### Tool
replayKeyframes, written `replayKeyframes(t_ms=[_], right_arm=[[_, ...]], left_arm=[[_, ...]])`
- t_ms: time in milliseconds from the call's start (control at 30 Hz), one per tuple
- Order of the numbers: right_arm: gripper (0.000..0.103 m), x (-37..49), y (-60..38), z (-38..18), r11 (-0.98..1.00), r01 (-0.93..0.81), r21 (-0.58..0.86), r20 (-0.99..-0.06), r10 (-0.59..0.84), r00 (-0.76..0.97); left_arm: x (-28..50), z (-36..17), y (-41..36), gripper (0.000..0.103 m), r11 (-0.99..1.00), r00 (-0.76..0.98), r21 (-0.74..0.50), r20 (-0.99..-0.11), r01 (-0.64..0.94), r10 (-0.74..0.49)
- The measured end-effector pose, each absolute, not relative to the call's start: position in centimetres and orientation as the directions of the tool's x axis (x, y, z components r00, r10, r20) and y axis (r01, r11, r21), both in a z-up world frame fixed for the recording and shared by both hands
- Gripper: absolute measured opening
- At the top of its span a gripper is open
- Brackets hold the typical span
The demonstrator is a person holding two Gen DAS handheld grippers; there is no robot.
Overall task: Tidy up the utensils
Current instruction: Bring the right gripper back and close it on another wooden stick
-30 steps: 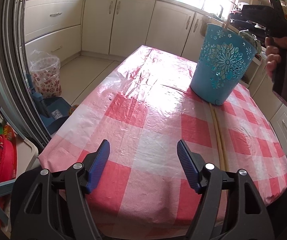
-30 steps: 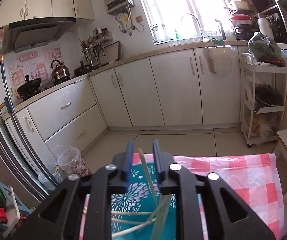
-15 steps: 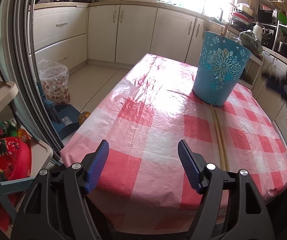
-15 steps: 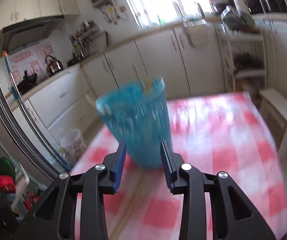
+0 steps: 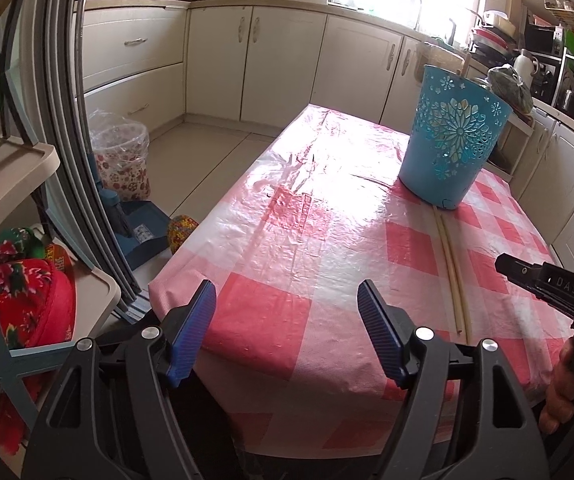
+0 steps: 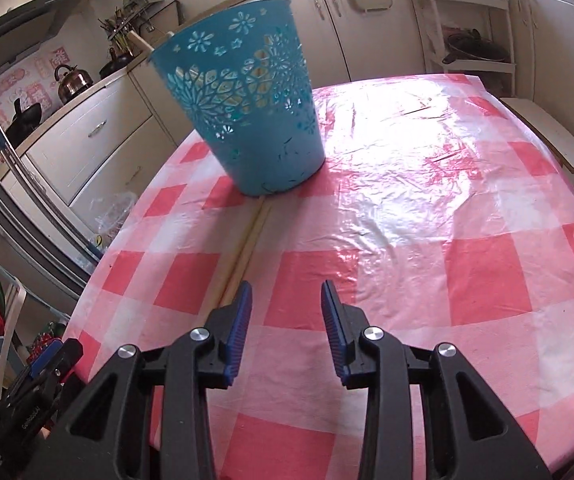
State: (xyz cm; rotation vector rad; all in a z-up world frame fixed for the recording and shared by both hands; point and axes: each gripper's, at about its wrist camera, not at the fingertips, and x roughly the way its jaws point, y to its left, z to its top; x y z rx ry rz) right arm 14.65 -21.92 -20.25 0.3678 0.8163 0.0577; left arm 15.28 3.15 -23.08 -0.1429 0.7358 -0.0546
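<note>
A blue cut-out flower basket (image 5: 453, 142) stands on the red-checked table (image 5: 327, 264); it also shows in the right wrist view (image 6: 247, 112), with stick ends poking above its rim. Two pale chopsticks (image 5: 453, 272) lie side by side on the cloth, running from the basket's foot toward the near edge (image 6: 243, 248). My left gripper (image 5: 287, 328) is open and empty at the table's near end. My right gripper (image 6: 285, 320) is open and empty, just right of the chopsticks' near ends.
Cream kitchen cabinets (image 5: 283, 60) line the far wall. A plastic-lined waste bin (image 5: 121, 156) and a blue dustpan (image 5: 139, 232) sit on the floor left of the table. A shelf rack with red cloth (image 5: 27, 304) stands at the left. A wooden bench (image 6: 547, 132) is right of the table.
My right gripper let go of chopsticks over the basket, opened, and pulled back low over the table near the lying chopsticks. My left gripper drew back slightly from the table.
</note>
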Motion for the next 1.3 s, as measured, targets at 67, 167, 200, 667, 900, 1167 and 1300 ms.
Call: replayKeyframes(t_ms=[67, 167, 200, 667, 900, 1167, 1300], right_arm=[[0.037, 14.5, -21.7, -20.5, 0.937, 0.092, 0.338, -0.707, 0.188, 0.681], [0.038, 14.4, -21.5, -20.8, 0.938, 0.096, 0.333, -0.713, 0.183, 0.677], [0.038, 14.4, -21.5, -20.8, 0.939, 0.097, 0.331, -0.714, 0.182, 0.676], [0.038, 14.7, -19.8, -21.2, 0.963, 0.085, 0.255, -0.728, 0.133, 0.673], [0.033, 15.8, -19.1, -20.9, 0.962, 0.087, 0.259, -0.725, 0.134, 0.675], [0.028, 17.6, -17.4, -21.4, 0.977, 0.082, 0.198, -0.756, 0.099, 0.647], [0.019, 17.9, -16.7, -21.3, 0.989, 0.062, 0.137, -0.764, 0.066, 0.642]], left_arm=[[15.3, -23.1, 3.2, 0.07, 0.988, 0.74, -0.151, -0.666, -0.003, -0.099], [15.3, -23.2, 3.3, 0.07, 0.988, 0.74, -0.154, -0.665, -0.002, -0.102], [15.3, -23.2, 3.3, 0.07, 0.988, 0.74, -0.155, -0.664, -0.001, -0.103], [15.1, -23.3, 3.4, 0.07, 0.987, 0.741, -0.161, -0.662, 0.009, -0.114], [15.2, -23.4, 3.4, 0.07, 0.987, 0.737, -0.163, -0.666, 0.006, -0.115], [15.3, -23.6, 3.3, 0.07, 0.987, 0.732, -0.16, -0.671, 0.01, -0.116], [15.2, -23.5, 3.2, 0.07, 0.987, 0.734, -0.16, -0.669, 0.012, -0.117]])
